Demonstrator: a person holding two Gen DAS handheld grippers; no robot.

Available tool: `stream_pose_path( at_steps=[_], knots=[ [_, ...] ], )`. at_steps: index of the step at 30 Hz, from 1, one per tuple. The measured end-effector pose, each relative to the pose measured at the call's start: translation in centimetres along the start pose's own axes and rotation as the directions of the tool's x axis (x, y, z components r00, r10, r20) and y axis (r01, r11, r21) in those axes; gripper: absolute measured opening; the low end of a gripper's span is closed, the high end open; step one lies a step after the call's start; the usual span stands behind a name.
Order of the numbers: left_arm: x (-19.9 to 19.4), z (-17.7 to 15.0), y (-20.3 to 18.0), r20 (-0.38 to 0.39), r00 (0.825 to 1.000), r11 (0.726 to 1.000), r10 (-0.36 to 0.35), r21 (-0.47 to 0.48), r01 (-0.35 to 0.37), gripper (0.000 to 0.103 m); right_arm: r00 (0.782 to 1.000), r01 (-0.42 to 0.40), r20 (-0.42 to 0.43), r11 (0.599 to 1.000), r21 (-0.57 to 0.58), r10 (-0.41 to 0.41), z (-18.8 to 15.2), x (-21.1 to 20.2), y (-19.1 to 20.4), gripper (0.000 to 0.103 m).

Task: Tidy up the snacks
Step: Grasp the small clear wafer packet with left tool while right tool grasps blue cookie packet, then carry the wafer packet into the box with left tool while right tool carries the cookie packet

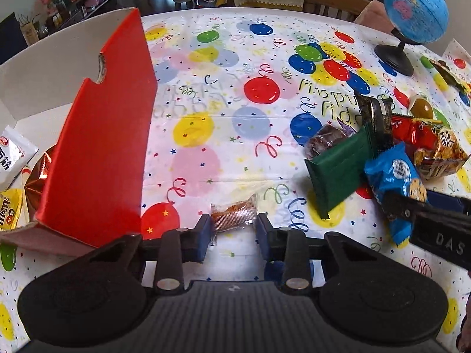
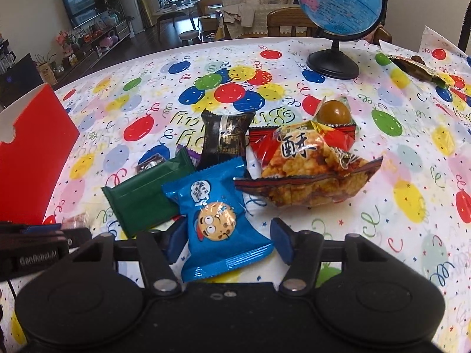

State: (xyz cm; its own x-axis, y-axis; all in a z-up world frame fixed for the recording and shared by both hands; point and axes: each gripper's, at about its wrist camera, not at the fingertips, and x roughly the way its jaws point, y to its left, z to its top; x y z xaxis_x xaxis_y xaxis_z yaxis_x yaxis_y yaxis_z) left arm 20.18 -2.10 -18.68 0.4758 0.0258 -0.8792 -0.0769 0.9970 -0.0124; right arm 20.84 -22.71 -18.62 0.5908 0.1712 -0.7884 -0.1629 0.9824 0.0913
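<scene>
Balloon-print tablecloth covering the table. Left gripper straddling a small clear-wrapped snack, fingers apart, beside the red box. Right gripper spreading wide around the blue cookie packet; green packet and globe lying beyond.

Balloon-print table carries snack packets, globe, red box.

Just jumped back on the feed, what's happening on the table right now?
Snacks are being sorted into the red box. The left gripper is open around a small clear-wrapped snack lying on the tablecloth. The right gripper is open around the blue cookie packet at the near edge of the snack pile. Neither looks clamped yet.
</scene>
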Motion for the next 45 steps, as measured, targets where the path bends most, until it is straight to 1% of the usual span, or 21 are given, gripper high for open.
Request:
stream_pose_path(
  at_steps=[5,7,10,14,22,27,33,45],
  knots=[
    [-0.5,-0.2,0.7,-0.005,1.0,1.0,-0.019,-0.014,0.019,0.03,1.0,-0.01,-0.005,1.0,0.024,0.01,-0.9,-1.2,0.2,0.053],
    [-0.9,-0.5,0.9,-0.01,1.0,1.0,-0.026,-0.013,0.026,0.03,1.0,-0.017,-0.005,0.999,0.038,0.017,-1.4,-1.8,0.2,0.04],
    [-1.4,-0.8,1.0,-0.014,0.999,0.999,-0.035,-0.008,0.035,0.03,1.0,-0.018,-0.011,0.998,0.061,0.019,-1.9,-2.7,0.3,0.04],
    [-2.8,-1.3,1.0,-0.002,0.999,0.999,-0.052,0.016,0.052,0.03,1.0,-0.017,-0.003,0.997,0.081,0.017,-2.8,-4.1,0.6,0.039],
    [-6.4,-1.6,1.5,0.037,0.996,0.995,-0.087,0.046,0.085,0.03,0.999,-0.017,0.048,0.994,0.11,0.011,-3.3,-7.8,1.9,0.039],
    [-8.7,-1.8,2.5,0.07,0.992,0.994,-0.102,0.054,0.098,0.03,0.996,-0.028,0.092,0.994,0.102,0.019,-3.0,-10.0,3.4,0.039],
    [-11.2,-1.9,4.3,0.117,0.988,0.994,-0.104,0.054,0.098,0.03,0.99,-0.039,0.136,0.996,0.084,0.027,-2.6,-11.8,5.8,0.039],
    [-14.9,-1.5,9.4,0.21,0.974,0.996,-0.084,0.002,0.086,0.03,0.974,-0.083,0.21,0.997,0.004,0.08,-0.8,-14.1,11.7,0.039]
  ],
)
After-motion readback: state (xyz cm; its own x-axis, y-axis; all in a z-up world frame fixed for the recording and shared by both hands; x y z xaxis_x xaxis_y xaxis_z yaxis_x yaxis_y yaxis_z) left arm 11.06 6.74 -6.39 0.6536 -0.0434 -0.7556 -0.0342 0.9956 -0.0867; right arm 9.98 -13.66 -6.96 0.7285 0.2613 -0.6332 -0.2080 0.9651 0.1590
